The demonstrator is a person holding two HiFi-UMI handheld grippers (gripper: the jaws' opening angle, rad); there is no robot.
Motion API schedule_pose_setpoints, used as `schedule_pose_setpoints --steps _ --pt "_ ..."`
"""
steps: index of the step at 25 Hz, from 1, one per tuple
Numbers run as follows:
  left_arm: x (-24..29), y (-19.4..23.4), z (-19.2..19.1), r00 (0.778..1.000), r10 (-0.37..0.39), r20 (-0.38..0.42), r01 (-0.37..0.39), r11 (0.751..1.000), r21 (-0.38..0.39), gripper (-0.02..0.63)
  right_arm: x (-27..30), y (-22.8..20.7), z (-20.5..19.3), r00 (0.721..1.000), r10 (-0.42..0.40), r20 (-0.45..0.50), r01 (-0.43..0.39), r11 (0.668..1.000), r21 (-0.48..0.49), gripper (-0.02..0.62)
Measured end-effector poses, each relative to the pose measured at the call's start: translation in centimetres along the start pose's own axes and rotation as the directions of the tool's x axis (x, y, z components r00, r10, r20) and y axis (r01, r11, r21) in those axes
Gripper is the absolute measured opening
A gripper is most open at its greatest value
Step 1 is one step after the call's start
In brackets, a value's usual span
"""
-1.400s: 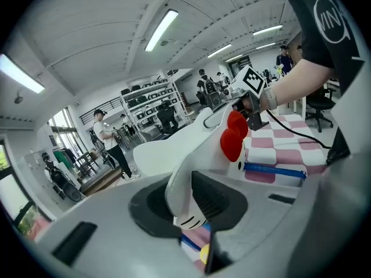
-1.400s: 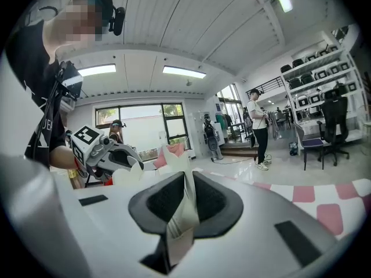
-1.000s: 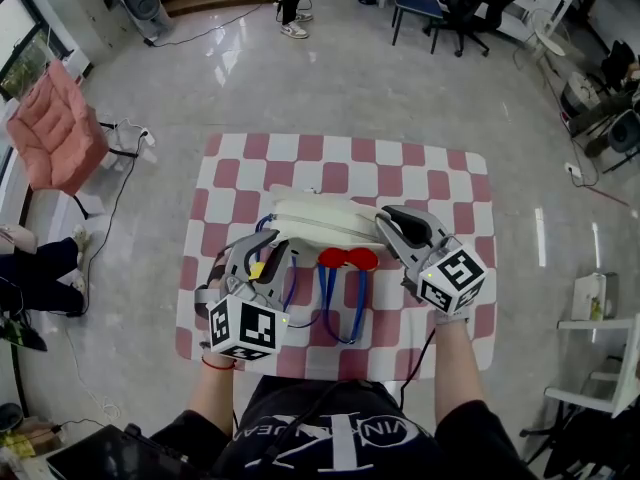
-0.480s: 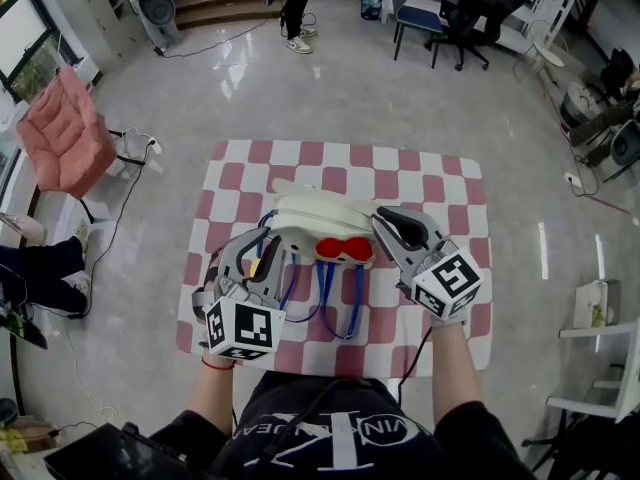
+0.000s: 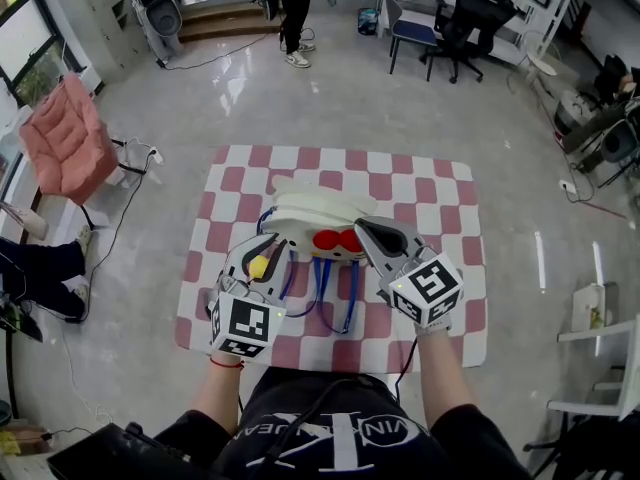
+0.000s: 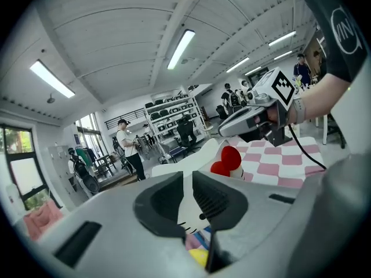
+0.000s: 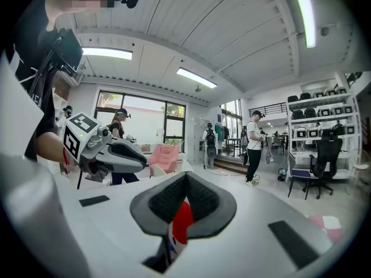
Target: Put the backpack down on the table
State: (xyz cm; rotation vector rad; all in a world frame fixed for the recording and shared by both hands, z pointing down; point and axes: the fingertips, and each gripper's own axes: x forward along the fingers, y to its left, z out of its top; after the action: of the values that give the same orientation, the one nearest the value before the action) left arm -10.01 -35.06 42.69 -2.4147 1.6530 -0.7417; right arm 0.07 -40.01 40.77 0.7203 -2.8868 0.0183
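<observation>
A white cat-face backpack [image 5: 308, 213] with a red bow [image 5: 336, 240] hangs between my two grippers over the red-and-white checked table [image 5: 440, 188]. Its blue straps [image 5: 325, 288] dangle toward me, and a yellow charm [image 5: 258, 266] shows by the left jaws. My left gripper [image 5: 268, 246] grips the backpack's left front edge; in the left gripper view white fabric fills the narrow slot between its jaws [image 6: 186, 184]. My right gripper [image 5: 362, 230] is shut beside the bow, which shows red [image 7: 183, 222] just under its closed jaws [image 7: 185, 181].
A pink chair [image 5: 65, 133] stands left of the table on the grey floor. A person [image 5: 293, 8] stands at the far end near office chairs [image 5: 440, 18]. A white rack [image 5: 600, 348] is at the right. Someone's legs [image 5: 40, 268] show at the left edge.
Both grippers have drawn closer together and nearer to me with the backpack. The red bow has shifted left and up in view, and the right gripper has moved left.
</observation>
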Motion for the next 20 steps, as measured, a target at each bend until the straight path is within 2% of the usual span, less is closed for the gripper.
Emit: schedule_pose_setpoints --steps 6,12,20 --pt "-0.8 -1.4 0.7 0.998 -0.01 0.062 0.014 0.998 -0.057 0.009 -1.2 2.2 -0.5 1.0 0.015 -0.008 -0.015 1.0 0.014 0.001" --pt "-0.8 -2.6 2.5 0.991 -0.059 0.118 0.065 0.997 -0.049 0.006 -2.4 3.6 -0.5 1.0 0.003 -0.012 -0.003 1.0 0.012 0.0" --pt "-1.7 -4.2 2.0 0.979 -0.172 0.111 0.177 0.984 -0.031 0.006 -2.4 5.1 -0.4 0.999 -0.04 0.037 0.034 0.989 0.144 0.0"
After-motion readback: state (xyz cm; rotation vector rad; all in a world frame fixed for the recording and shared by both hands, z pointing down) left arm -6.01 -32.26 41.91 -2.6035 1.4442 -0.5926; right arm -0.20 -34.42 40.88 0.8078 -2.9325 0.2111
